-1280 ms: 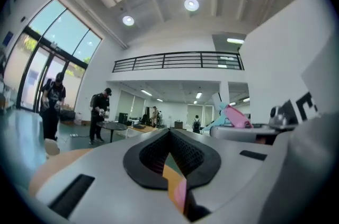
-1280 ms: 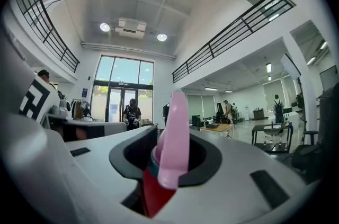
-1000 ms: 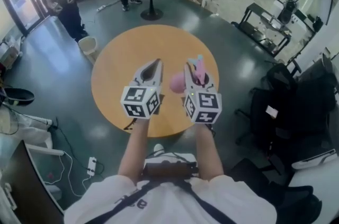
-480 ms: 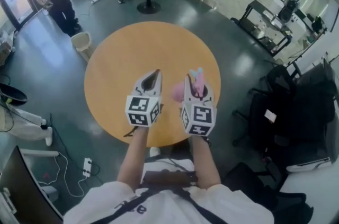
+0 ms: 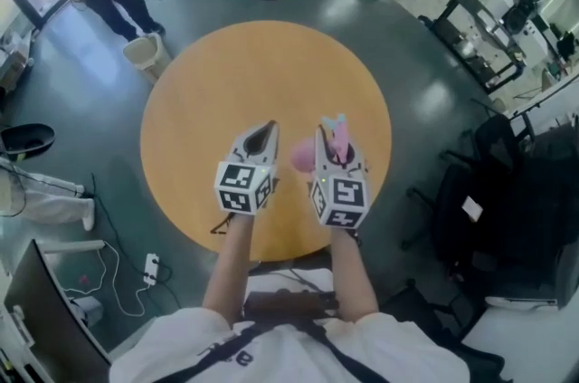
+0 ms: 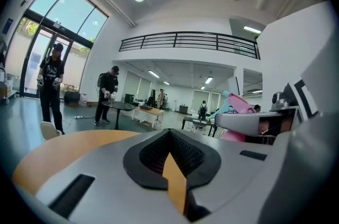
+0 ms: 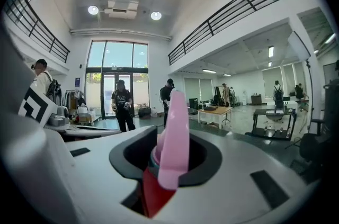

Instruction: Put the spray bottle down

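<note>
Your right gripper is clamped on the pink spray bottle, which hangs over the near half of the round wooden table and is not yet set down, as far as I can judge. Your left gripper hovers just beside it, jaws together and empty. Next, seat the bottle's base flat on bare tabletop, then part the right jaws.

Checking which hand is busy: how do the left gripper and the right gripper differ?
The right gripper is clamped on the pink spray bottle; the left gripper holds nothing. The left gripper's jaws meet at the tips; the right gripper's are kept apart by the bottle. Both point the same way, side by side over the round table.
</note>
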### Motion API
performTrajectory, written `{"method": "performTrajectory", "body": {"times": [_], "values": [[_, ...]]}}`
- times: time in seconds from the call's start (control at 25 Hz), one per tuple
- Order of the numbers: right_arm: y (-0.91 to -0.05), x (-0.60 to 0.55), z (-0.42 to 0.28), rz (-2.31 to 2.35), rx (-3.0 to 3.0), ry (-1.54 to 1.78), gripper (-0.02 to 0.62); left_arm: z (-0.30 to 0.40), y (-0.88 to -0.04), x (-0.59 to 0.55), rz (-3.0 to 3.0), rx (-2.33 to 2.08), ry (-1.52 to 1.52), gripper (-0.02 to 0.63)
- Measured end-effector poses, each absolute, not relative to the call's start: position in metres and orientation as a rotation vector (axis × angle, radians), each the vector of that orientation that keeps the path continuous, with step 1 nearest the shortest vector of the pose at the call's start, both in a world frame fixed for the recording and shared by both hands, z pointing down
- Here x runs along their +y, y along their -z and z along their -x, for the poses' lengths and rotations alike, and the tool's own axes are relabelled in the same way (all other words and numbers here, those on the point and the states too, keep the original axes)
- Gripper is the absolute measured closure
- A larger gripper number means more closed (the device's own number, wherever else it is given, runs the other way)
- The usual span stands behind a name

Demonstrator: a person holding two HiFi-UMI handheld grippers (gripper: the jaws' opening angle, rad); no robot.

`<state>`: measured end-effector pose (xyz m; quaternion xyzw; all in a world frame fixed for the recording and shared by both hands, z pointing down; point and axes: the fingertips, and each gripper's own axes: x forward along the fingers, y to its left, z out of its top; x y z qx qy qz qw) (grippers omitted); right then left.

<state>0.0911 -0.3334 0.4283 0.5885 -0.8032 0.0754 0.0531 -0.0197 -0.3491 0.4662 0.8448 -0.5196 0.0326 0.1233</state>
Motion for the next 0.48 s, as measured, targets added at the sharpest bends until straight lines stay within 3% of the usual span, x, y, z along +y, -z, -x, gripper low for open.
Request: {"method": "performTrajectory", "body": {"times": [0.48], "values": [[-0.486, -0.401, -0.096, -1.72, -2.371, -0.337, 0.468, 0.005, -0.513, -0.406, -2.39, -1.499, -0.192, 0.595]]}}
